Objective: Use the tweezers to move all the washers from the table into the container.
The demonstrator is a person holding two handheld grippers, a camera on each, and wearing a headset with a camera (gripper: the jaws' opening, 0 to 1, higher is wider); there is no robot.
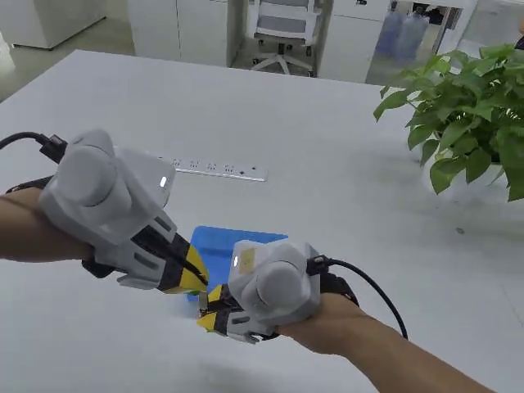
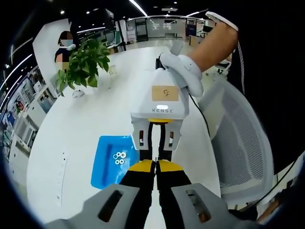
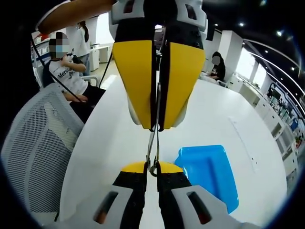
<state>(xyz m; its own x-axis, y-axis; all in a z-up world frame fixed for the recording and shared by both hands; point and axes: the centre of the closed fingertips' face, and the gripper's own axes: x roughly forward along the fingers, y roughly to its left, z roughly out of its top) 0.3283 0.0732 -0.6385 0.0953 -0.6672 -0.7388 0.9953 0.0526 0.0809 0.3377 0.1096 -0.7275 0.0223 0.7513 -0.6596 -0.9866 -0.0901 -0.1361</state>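
The left gripper [image 1: 199, 281] and right gripper [image 1: 206, 318] meet tip to tip above the desk [image 1: 344, 205]. Each has its fingers pinched on the tweezers [image 3: 154, 136] stretched between them. A few washers [image 2: 119, 158] lie in the blue tray [image 2: 106, 171] just beside.

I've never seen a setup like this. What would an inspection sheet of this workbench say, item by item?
Surface: white table, smooth.
Job's things: blue tray beside the grippers, with several washers lying in it; tweezers held between the two grippers.
Clutter: white power strip lying flat; potted plant near the table's edge.
Grippers: left gripper and right gripper face each other tip to tip, the fingers of both shut on the tweezers.
Cables: a black cable leaves each gripper.
Surroundings: office chairs, seated people, water bottles.
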